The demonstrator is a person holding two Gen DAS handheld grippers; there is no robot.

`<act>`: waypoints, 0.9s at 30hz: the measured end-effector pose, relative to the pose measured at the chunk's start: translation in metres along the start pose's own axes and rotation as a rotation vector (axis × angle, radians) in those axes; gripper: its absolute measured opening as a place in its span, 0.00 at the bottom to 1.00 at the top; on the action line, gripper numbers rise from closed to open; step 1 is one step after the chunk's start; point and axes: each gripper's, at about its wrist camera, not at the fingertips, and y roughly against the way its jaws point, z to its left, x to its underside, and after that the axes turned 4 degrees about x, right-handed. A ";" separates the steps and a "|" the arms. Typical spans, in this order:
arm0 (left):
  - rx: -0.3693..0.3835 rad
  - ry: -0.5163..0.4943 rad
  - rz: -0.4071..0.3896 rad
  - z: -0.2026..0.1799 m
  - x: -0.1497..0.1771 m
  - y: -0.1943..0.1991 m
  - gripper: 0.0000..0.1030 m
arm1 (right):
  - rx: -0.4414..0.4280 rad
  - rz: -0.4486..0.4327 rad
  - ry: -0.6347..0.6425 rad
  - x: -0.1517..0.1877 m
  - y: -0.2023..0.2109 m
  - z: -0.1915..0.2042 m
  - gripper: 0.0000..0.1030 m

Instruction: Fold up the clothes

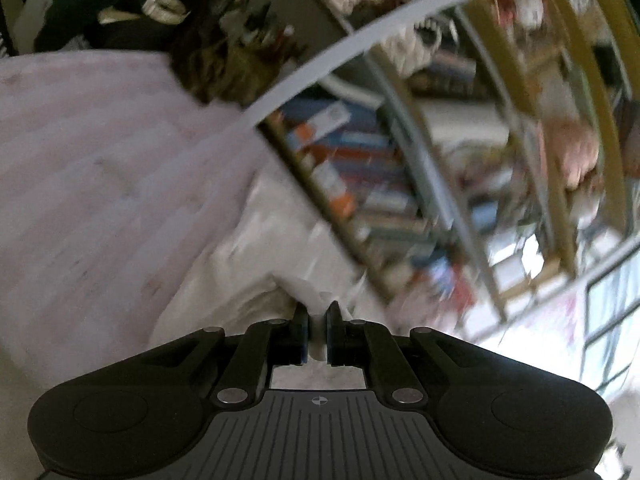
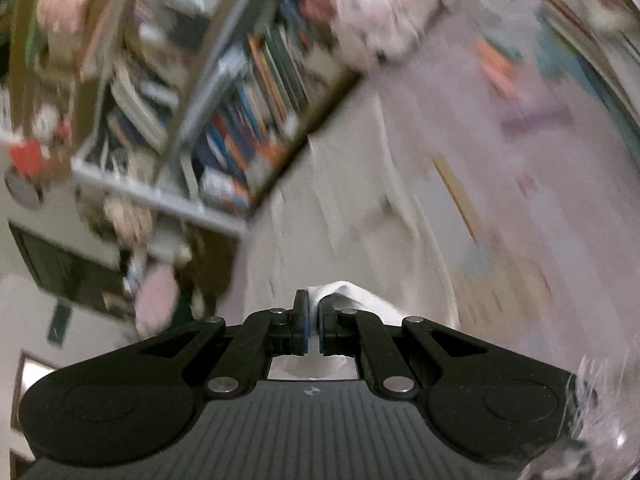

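Observation:
A white garment (image 1: 248, 248) lies stretched over a pink bedspread (image 1: 80, 160). My left gripper (image 1: 317, 312) is shut on a fold of its white cloth, which pokes up between the jaws. In the right wrist view the same white garment (image 2: 352, 200) runs away from me, and my right gripper (image 2: 313, 308) is shut on another bunched edge of it (image 2: 352, 294). Both views are tilted and blurred by motion.
A bookshelf packed with books (image 1: 360, 168) stands beside the bed and also shows in the right wrist view (image 2: 240, 112). Dark clothes (image 1: 120, 8) are piled at the far end of the bed. The pink bedspread (image 2: 520, 200) carries scattered small items.

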 end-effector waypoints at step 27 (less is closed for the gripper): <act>-0.012 0.047 0.111 0.019 -0.146 -0.269 0.06 | 0.103 -0.135 -0.183 -0.195 -0.222 0.010 0.04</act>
